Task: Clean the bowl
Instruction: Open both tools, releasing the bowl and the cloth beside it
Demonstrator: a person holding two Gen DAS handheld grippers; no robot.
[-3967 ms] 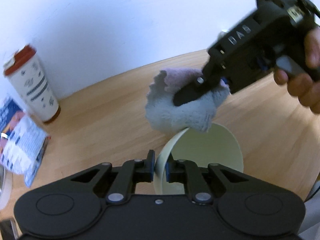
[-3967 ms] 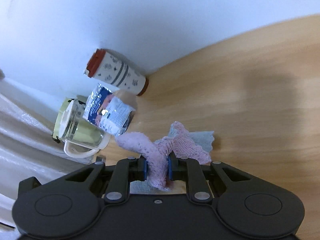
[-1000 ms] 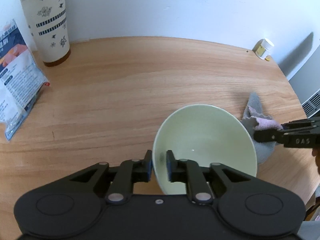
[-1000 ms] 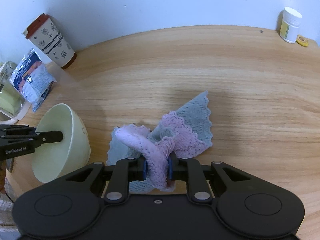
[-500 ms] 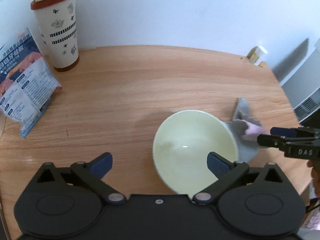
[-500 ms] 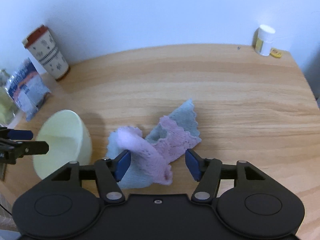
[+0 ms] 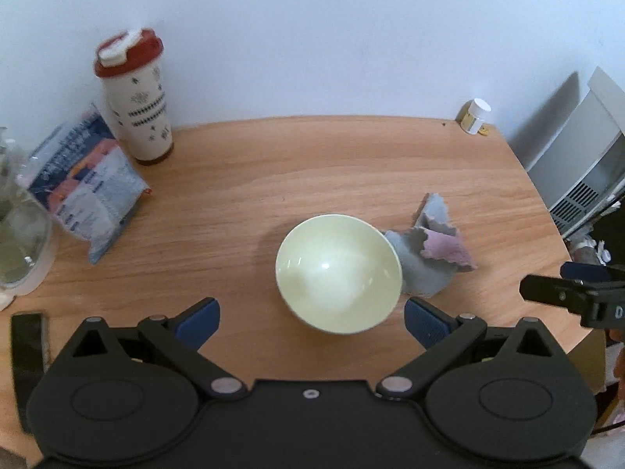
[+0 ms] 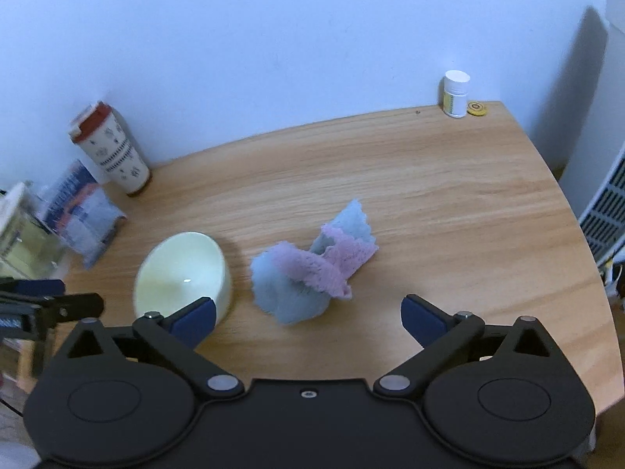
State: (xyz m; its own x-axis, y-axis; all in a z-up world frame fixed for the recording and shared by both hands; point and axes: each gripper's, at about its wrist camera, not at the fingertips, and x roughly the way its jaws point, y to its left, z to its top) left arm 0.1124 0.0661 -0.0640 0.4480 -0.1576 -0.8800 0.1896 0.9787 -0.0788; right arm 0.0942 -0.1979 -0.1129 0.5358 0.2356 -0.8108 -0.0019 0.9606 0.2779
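A pale green bowl (image 7: 338, 272) stands upright on the wooden table (image 7: 273, 179); it also shows in the right wrist view (image 8: 183, 273). A crumpled blue and pink cloth (image 7: 433, 256) lies on the table just right of the bowl, seen too in the right wrist view (image 8: 312, 269). My left gripper (image 7: 311, 322) is open and empty, held above and in front of the bowl. My right gripper (image 8: 308, 322) is open and empty, above and in front of the cloth. The right gripper's fingers (image 7: 562, 291) show at the right edge of the left wrist view.
A red-lidded tumbler (image 7: 134, 95) stands at the back left by the wall. A blue snack packet (image 7: 86, 191) and a glass jug (image 7: 17, 242) sit at the left edge. A small white pill bottle (image 8: 455, 93) stands at the back right corner. A white heater (image 7: 586, 179) stands right of the table.
Both grippers have opened. The left let go of the bowl's rim, the right let go of the cloth. Both have pulled back and up from the table.
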